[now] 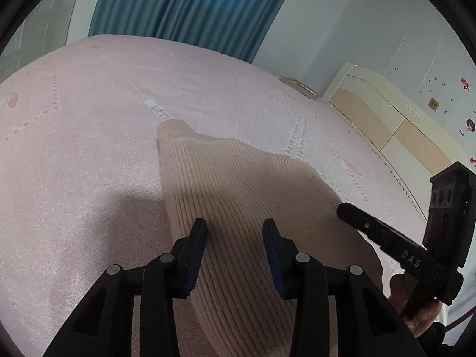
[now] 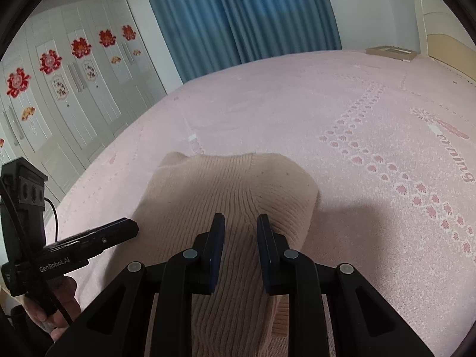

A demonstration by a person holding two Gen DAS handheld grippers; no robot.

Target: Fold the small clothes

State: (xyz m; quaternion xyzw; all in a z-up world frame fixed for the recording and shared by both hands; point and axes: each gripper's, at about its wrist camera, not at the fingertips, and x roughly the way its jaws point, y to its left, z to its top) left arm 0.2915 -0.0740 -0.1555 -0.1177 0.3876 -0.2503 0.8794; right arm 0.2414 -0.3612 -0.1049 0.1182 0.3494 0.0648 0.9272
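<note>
**Knit garment gripped on a pink bed**

Across nearly all of both views: a pink bedspread (image 1: 89,148) patterned with rows of paw prints. Behind it at 12 o'clock, a blue curtain (image 1: 178,3). At 9 to 10 o'clock in the right wrist view, white wardrobe doors (image 2: 74,89) decorated with red paper flowers. At 2 to 3 o'clock in the left wrist view, a cream headboard (image 1: 386,113).

From the centre down to 6 o'clock in each view: a beige ribbed knit garment (image 1: 232,178). Far part flat on the bedspread, near part raised toward the cameras.

At 6 o'clock of its own view, the right gripper (image 2: 241,217): clamped on the garment, pads set narrow, with creases in the ribs converging on the gap. At 6 o'clock of its own view, the left gripper (image 1: 235,223): fingers wider apart, fabric filling the space between the pads. Pressing or merely flanking the cloth: cannot tell.

Also seen side-on from the opposite camera: the right tool at 4 o'clock, fingertip just beside the garment's edge, and the left tool at 8 o'clock, likewise at the edge.

Under the handles, the person's right hand (image 1: 416,306) at 4 to 5 o'clock and left hand (image 2: 59,306) at 7 to 8 o'clock.
</note>
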